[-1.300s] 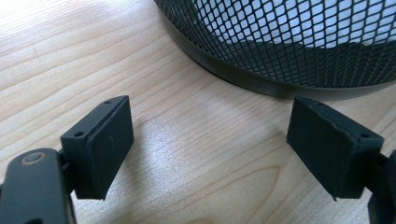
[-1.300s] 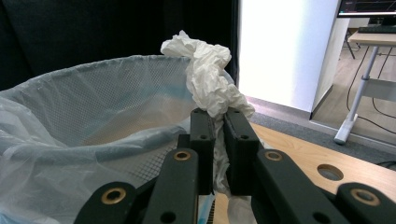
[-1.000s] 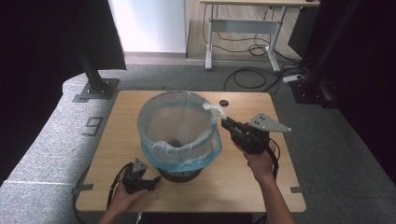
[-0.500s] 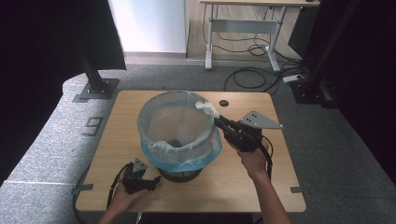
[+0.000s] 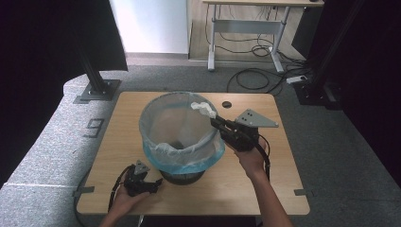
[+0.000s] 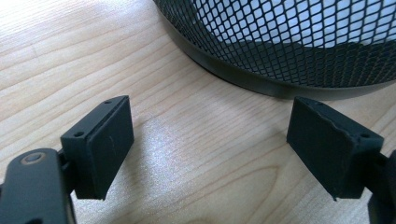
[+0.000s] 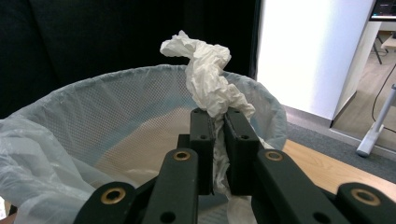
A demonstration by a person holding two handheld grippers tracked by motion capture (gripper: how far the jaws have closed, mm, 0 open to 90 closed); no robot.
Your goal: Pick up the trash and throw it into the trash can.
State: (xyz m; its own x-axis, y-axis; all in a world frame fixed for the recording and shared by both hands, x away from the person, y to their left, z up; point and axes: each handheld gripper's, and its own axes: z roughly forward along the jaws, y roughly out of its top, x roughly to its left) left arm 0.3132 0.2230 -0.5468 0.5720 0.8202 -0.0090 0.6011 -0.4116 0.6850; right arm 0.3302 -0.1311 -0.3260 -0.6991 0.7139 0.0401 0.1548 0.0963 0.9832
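A black mesh bin (image 5: 182, 137) lined with a pale blue bag stands mid-table; its mesh wall (image 6: 299, 42) fills the top of the left gripper view. My right gripper (image 5: 215, 122) is shut on a crumpled white tissue (image 5: 202, 109), holding it over the bin's right rim. In the right gripper view the tissue (image 7: 208, 77) sticks up from between the closed jaws of the right gripper (image 7: 218, 122), above the lined bin (image 7: 107, 126). My left gripper (image 5: 142, 182) rests on the table by the bin's front left, the left gripper (image 6: 210, 140) open with bare wood between its fingers.
The wooden table (image 5: 279, 189) has a small black disc (image 5: 227, 104) near its far edge. Grey carpet surrounds it. A desk frame (image 5: 246, 42) and cables (image 5: 255, 75) lie beyond, with black stands at the left (image 5: 97, 80) and right (image 5: 321, 80).
My right gripper has carried the tissue leftward, from beside the bin's right rim to over the rim. The left gripper has stayed put.
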